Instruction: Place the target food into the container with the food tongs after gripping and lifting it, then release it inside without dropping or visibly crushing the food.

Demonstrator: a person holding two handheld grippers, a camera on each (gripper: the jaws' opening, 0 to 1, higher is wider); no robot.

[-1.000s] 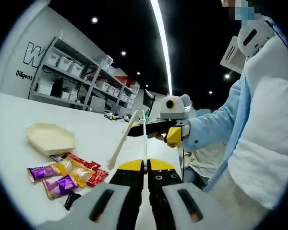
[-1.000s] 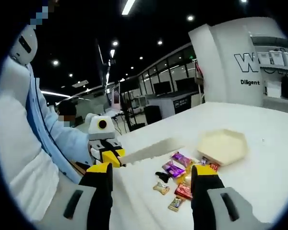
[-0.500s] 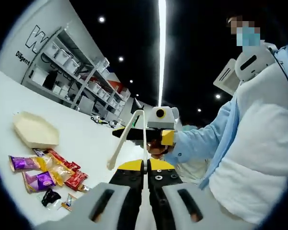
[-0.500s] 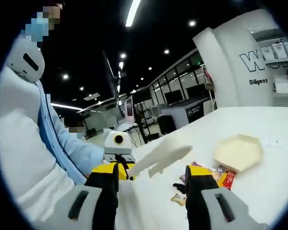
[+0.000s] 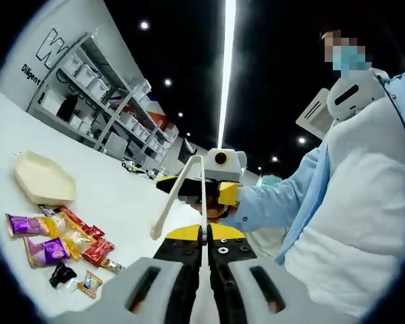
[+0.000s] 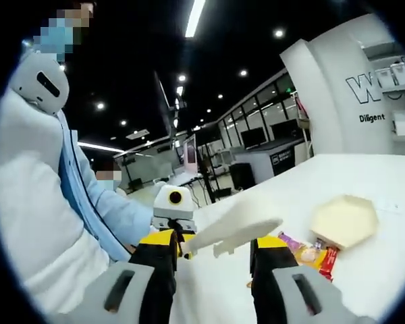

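Observation:
My left gripper [image 5: 204, 233] is shut on one arm of the cream food tongs [image 5: 177, 196], which stand up from its jaws with the other arm splayed to the left. The right gripper [image 5: 201, 190] reaches in from the right and straddles the tongs higher up. In the right gripper view my right gripper [image 6: 215, 239] is open, its yellow-tipped jaws on either side of the tongs [image 6: 233, 224], apart from them. The left gripper [image 6: 171, 214] holds their near end. A cream hexagonal container [image 5: 42, 179] [image 6: 344, 220] sits empty on the white table, with wrapped snacks [image 5: 54, 237] [image 6: 314, 254] beside it.
The white table [image 5: 121, 202] runs back toward shelving with bins [image 5: 88, 91]. A person in a white vest and light blue sleeve [image 5: 277, 202] stands close at the table's edge. Behind are desks and a white pillar [image 6: 337, 101].
The right gripper's jaws have drawn closer together around the tongs. Both cameras have tilted, so the container and snacks sit lower and further aside in the views.

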